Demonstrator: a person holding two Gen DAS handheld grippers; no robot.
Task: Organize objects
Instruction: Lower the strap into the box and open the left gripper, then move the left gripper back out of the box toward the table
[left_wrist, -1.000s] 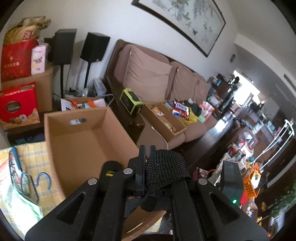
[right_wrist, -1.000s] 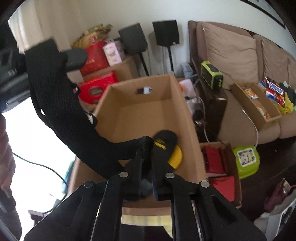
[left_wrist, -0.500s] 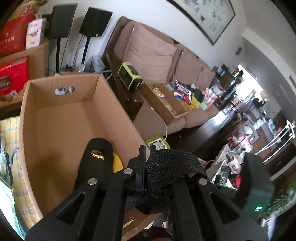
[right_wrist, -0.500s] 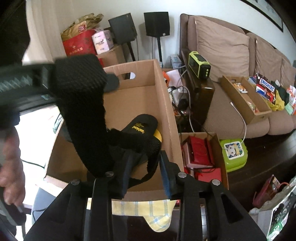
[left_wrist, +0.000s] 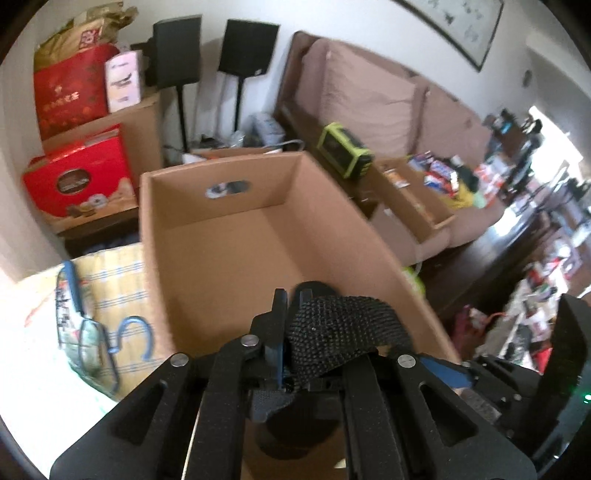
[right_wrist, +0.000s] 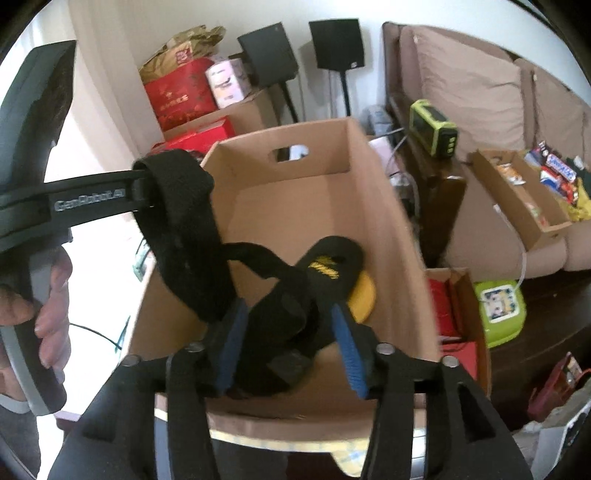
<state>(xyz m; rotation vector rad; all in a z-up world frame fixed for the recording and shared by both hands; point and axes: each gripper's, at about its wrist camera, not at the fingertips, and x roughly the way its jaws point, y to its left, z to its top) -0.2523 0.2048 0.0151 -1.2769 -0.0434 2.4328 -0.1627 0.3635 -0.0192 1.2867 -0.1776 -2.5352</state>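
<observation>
1. Right now the black strap sandal (right_wrist: 280, 314) hangs over the open cardboard box (right_wrist: 391, 206), its sole low inside the near end and its woven strap (left_wrist: 343, 332) stretched up to the left.
2. Beneath it, on the box floor, lies another black sandal (right_wrist: 332, 258) with yellow lettering and a yellow edge, so one shoe of the pair looks to be packed already.
3. The left gripper (left_wrist: 291, 325) has its jaws clenched on the woven strap; from the right wrist view the strap loops round its tip near the box's left wall, and a hand (right_wrist: 48, 317) grips its handle.
4. The right gripper (right_wrist: 291, 332) has its jaws opening; the sandal's black body sits between the blue pads (right_wrist: 232, 339), but they no longer seem to press on it.
5. So I judge the drop is half made: the right side is letting go, while the left side's hold on the strap keeps the sandal from settling.
6. What is left, as far as I can see, is for the left jaws to release so the shoe comes to rest beside its mate.
7. Around the box, a checked cloth (left_wrist: 114, 273) covers the desk, with a bagged blue hook (left_wrist: 136, 336) lying on it just to the left.
8. Further off stand red gift boxes (left_wrist: 81, 177), two black speakers (left_wrist: 177, 48), and a brown sofa (left_wrist: 369, 96) with a tray of snacks (left_wrist: 417, 192).
</observation>
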